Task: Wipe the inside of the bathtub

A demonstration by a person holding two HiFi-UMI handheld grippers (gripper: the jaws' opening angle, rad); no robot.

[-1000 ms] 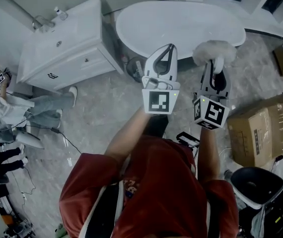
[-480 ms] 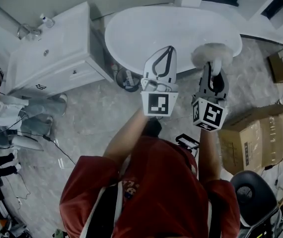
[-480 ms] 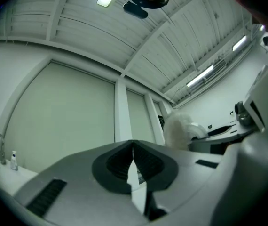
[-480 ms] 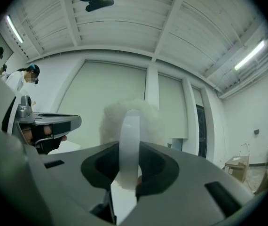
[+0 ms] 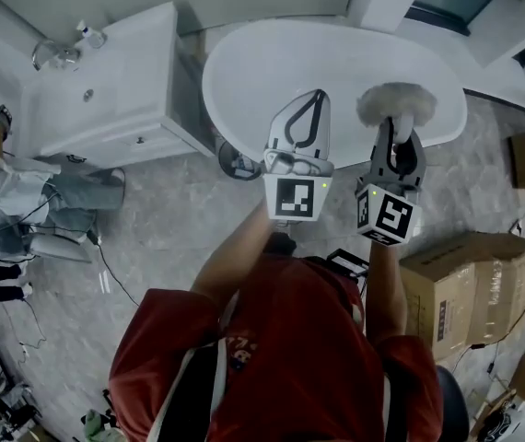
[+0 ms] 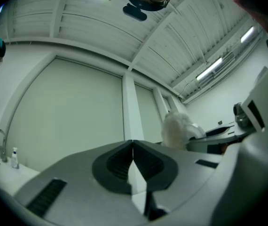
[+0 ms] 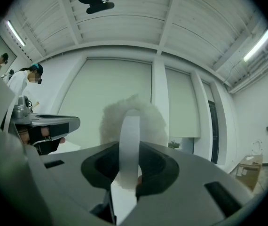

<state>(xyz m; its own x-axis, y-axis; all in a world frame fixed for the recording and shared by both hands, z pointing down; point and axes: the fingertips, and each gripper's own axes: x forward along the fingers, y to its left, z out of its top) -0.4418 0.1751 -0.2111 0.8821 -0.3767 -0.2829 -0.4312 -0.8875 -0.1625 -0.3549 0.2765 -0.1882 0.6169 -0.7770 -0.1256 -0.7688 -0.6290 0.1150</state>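
Approach step: right tool [image 5: 397, 129] grips fluffy duster [image 5: 396, 101] near bathtub [image 5: 272, 53], left tool [image 5: 306, 101] clenched empty; next, likely lower duster inside.

Place: a mock bathroom built inside a large hall, more a studio or test site than a home.
Bathroom fittings: a white freestanding bathtub [image 5: 336, 53] at my 12 o'clock. At 10 o'clock stands a white vanity cabinet [image 5: 106, 109] with a sink tap [image 5: 49, 55] and a small bottle [image 5: 86, 33] on top.
Underfoot: a grey marble-look floor [image 5: 180, 210].
Signs of a hall: a ribbed ceiling [image 7: 124, 27] with strip lights [image 7: 258, 45], high above pale wall panels [image 6: 68, 112].
Clutter: cardboard boxes [image 5: 456, 288] at 4 o'clock, loose cables [image 5: 106, 270] at 8 o'clock.
Company: other people [image 5: 23, 191] at 9 o'clock.
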